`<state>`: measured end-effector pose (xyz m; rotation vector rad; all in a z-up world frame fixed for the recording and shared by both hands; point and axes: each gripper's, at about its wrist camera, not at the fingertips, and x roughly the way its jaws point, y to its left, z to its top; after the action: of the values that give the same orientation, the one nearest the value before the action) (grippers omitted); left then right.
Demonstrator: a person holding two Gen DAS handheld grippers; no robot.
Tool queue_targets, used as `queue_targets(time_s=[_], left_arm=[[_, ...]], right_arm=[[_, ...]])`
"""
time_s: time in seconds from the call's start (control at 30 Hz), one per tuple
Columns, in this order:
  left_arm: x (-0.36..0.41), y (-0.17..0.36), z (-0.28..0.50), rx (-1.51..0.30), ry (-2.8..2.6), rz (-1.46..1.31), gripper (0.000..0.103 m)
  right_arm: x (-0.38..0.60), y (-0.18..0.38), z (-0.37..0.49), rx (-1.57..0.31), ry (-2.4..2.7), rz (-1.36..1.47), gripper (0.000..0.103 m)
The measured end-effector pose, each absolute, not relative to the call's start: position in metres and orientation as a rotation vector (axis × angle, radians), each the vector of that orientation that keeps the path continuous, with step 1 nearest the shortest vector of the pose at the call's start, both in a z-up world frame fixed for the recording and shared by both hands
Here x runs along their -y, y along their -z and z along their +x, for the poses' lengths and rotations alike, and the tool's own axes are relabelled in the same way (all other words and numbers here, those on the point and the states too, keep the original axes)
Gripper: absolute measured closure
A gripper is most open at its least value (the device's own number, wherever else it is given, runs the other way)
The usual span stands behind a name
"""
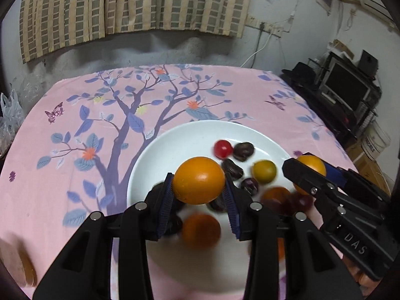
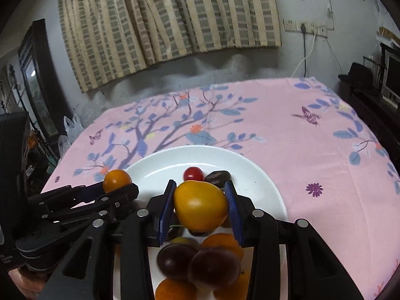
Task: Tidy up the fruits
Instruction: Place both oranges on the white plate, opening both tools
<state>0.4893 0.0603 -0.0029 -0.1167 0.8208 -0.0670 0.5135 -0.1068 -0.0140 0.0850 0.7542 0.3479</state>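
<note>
A white plate [image 1: 160,155] [image 2: 260,175] on the pink floral cloth holds mixed fruit: a red cherry tomato [image 1: 222,148] [image 2: 193,173], dark plums [image 1: 243,151] [image 2: 217,177], a yellow-green fruit [image 1: 264,171] and orange fruits [image 1: 201,230] [image 2: 222,243]. My left gripper [image 1: 199,197] is shut on an orange fruit [image 1: 198,180] above the plate; it also shows in the right wrist view [image 2: 117,180]. My right gripper [image 2: 200,208] is shut on a yellow-orange fruit [image 2: 200,206] above the plate; it also shows in the left wrist view [image 1: 311,165].
The pink cloth [image 1: 75,115] [image 2: 312,150] covers the table. A striped curtain [image 1: 125,7] hangs behind. Plastic bags [image 1: 11,110] lie at the left edge. A dark shelf with a monitor [image 1: 347,85] stands at the right.
</note>
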Motion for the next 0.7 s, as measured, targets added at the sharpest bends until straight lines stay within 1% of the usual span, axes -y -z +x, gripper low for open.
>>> queue_targets(time_s=[0.17, 0.4, 0.47, 0.5, 0.57, 0.63, 0.67, 0.7], left_arm=[[-0.065, 0.027, 0.532, -0.887, 0.018, -0.118, 0.065], [-0.067, 0.050, 0.551, -0.937, -0.008, -0.100, 0.065], [-0.067, 0.053, 0.554, -0.952, 0.002, -0.115, 0.065], [-0.068, 0.053, 0.555, -0.952, -0.003, -0.113, 0.064], [-0.068, 0.050, 0.553, -0.945, -0.019, -0.110, 0.064], [-0.067, 0.044, 0.547, -0.933, -0.029, -0.098, 0.051], [-0.066, 0.039, 0.542, -0.912, -0.048, -0.085, 0.037], [-0.066, 0.032, 0.535, -0.887, -0.076, -0.070, 0.030]], right_arm=[[0.103, 0.036, 0.538, -0.856, -0.342, 0.084, 0.063], [0.096, 0.036, 0.537, -0.881, -0.351, 0.032, 0.062], [0.095, 0.036, 0.537, -0.884, -0.358, 0.035, 0.059], [0.095, 0.035, 0.536, -0.881, -0.370, 0.042, 0.055], [0.096, 0.030, 0.531, -0.864, -0.379, 0.051, 0.053], [0.099, 0.019, 0.521, -0.839, -0.379, 0.054, 0.049], [0.101, 0.013, 0.515, -0.830, -0.382, 0.057, 0.048], [0.102, 0.007, 0.509, -0.821, -0.387, 0.060, 0.045]])
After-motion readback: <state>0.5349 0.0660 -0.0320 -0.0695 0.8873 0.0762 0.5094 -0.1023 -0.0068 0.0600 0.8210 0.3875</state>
